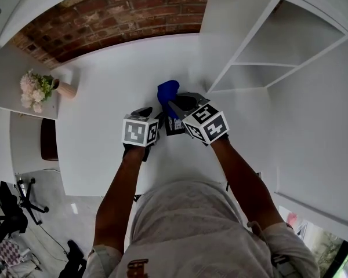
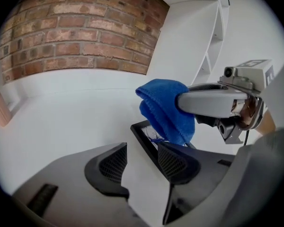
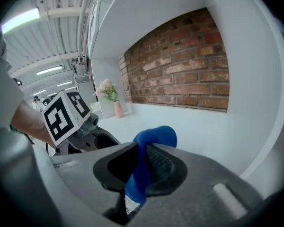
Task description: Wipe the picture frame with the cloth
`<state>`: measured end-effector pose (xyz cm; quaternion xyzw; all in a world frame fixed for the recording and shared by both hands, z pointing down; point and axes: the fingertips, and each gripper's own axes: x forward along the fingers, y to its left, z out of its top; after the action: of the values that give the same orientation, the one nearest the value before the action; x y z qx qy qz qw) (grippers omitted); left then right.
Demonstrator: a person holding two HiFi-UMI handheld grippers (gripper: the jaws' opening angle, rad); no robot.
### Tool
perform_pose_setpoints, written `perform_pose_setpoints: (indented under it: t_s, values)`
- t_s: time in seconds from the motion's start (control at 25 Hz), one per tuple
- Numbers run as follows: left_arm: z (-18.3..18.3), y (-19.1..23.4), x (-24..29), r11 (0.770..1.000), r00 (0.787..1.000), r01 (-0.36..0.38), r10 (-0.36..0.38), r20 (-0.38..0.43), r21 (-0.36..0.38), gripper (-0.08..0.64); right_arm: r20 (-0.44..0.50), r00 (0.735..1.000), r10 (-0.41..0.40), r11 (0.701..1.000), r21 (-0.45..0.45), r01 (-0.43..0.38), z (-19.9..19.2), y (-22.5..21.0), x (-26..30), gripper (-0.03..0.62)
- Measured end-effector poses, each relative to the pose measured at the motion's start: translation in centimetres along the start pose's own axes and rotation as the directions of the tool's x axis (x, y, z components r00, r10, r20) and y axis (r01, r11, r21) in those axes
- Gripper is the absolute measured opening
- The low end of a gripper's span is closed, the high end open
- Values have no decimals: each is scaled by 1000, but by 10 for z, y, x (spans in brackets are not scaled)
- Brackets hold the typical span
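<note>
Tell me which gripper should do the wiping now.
Right. The right gripper is shut on the blue cloth, which hangs right over the picture frame. The left gripper is open with no cloth, the frame's corner just ahead of its jaws; it probably suits steadying.

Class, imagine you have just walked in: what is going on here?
A person at a white table holds tongs in each hand. The right tongs are shut on a blue cloth, which hangs over a black picture frame on the table. The left tongs stand open and empty beside the frame's near edge.
</note>
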<state>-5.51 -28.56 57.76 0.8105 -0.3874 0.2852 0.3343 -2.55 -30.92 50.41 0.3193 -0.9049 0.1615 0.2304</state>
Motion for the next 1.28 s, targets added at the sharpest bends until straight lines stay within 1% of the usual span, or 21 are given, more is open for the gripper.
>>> perform_pose_setpoints:
  t_s: [0.32,0.56,0.72,1.0,1.16,1.28]
  values:
    - [-8,2,7,1000,1000,1,-1,-31,16,198,-106,994,-3,999,41,7,-22,-3,27,45]
    - [-15,2,12,999,999,1,0,-52,32,198,-147,989,7,999,49,0,-33,-3,37,44]
    - [-15,2,13,1000,999,4,-2,-53,30,198,-169,986,0,999,48,9,-39,-6,42,46]
    - [-16,4,13,1000,999,4,-3,-50,18,202,-207,976,-65,995,54,78,-48,-24,35,46]
    - [-16,4,13,1000,999,3,-3,-47,13,204,-234,965,-116,988,69,136,-56,-42,22,46]
    - [-17,4,13,1000,999,3,-3,-45,11,204,-248,958,-142,984,71,164,-60,-52,12,46]
